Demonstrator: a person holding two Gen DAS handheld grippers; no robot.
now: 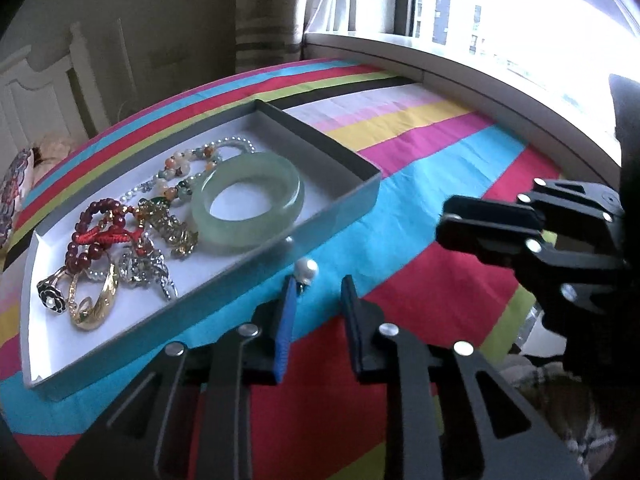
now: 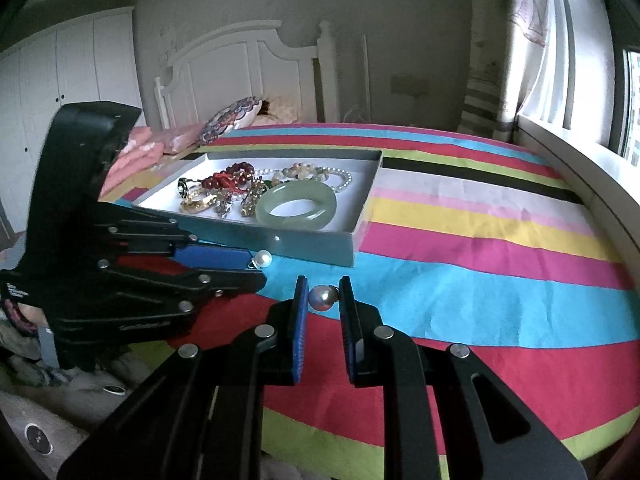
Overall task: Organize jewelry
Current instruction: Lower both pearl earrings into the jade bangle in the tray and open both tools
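1. On the striped bed (image 2: 460, 240), just in front of the shallow box (image 2: 304, 242), two pearl earrings lie outside it: one white pearl (image 2: 263, 259) at the tip of the left gripper (image 1: 318, 294), and a greyer pearl (image 2: 322, 298) between the fingers of the right gripper (image 2: 323, 296).
2. The right gripper stands narrow around its pearl, the pads close on both sides; whether they press it yet I cannot tell. A round, smooth bead may squirt out sideways if the pads close off-centre.
3. The left gripper is partly open, and its pearl sits at the blue pad's tip rather than between the fingers. Closing from here would likely nudge it away or catch only the small metal hook.
4. The bedcover is soft and sloped near the edge, so a dropped pearl could roll off to the floor.
5. The box already holds a green bangle (image 1: 247, 199), red beads (image 1: 94, 236) and tangled chains. A pearl released from height may bounce out, or its hook may snag in the chains.
6. The two grippers work close together and could knock each other.
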